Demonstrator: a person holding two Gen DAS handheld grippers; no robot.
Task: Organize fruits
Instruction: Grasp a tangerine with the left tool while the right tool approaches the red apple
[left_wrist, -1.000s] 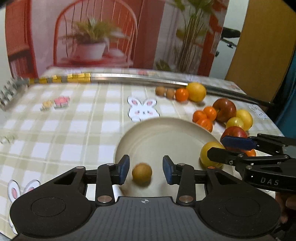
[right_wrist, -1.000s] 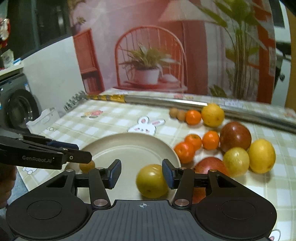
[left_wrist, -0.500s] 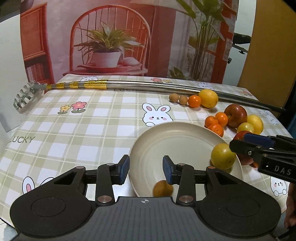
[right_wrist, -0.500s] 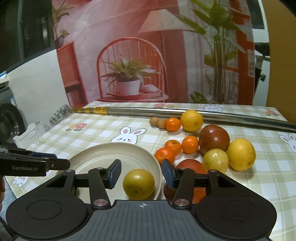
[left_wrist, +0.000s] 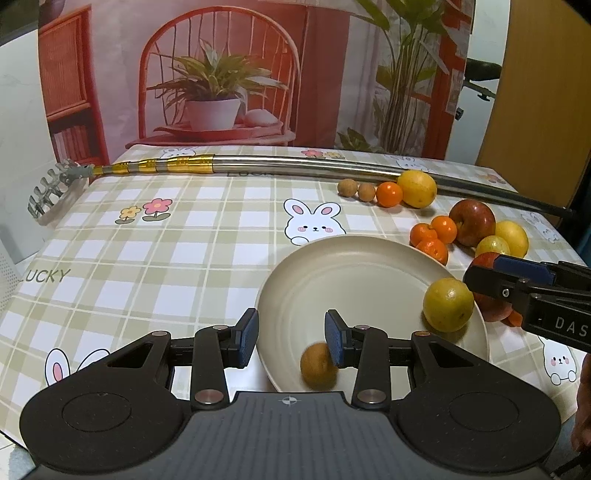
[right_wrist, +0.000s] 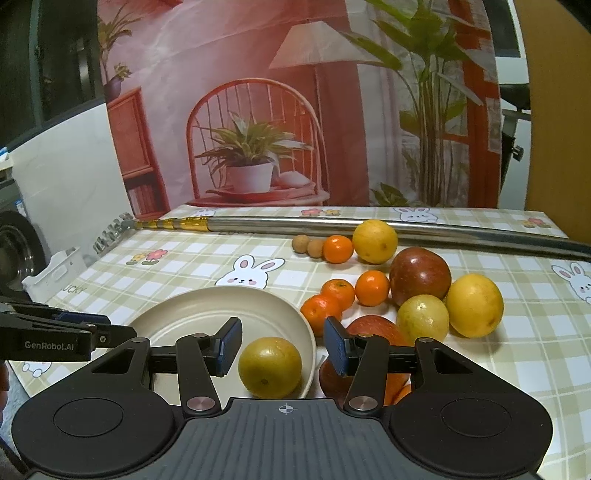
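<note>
- My left gripper (left_wrist: 291, 341): fingers spread wide, holding nothing, hovering over the near rim of the plate (left_wrist: 354, 258).
- Small brown fruit (left_wrist: 317, 365): lying on the plate at its near edge, partly behind my left gripper's right finger; blurred.
- My right gripper (right_wrist: 282, 345): fingers spread wide, holding nothing, hovering over the plate's right side.
- Yellow-green fruit (right_wrist: 269, 367): resting on the plate against its right rim, below the gap between my right fingers, touching neither.
- Plate: cream, round, on the checked cloth of the counter (left_wrist: 147, 251).
- Loose fruit on the counter, right of the plate: three small oranges (right_wrist: 343, 295) in a cluster; a dark red apple (right_wrist: 419, 278); a pale yellow fruit (right_wrist: 423, 317) just beside a larger yellow one (right_wrist: 474, 306); a second red apple (right_wrist: 373, 326) partly hidden behind my right finger.
- Far row: two small brown fruits (right_wrist: 306, 245), one orange (right_wrist: 338, 249), one yellow citrus (right_wrist: 375, 240), lined up along a long metal pole (right_wrist: 295, 223).
</note>
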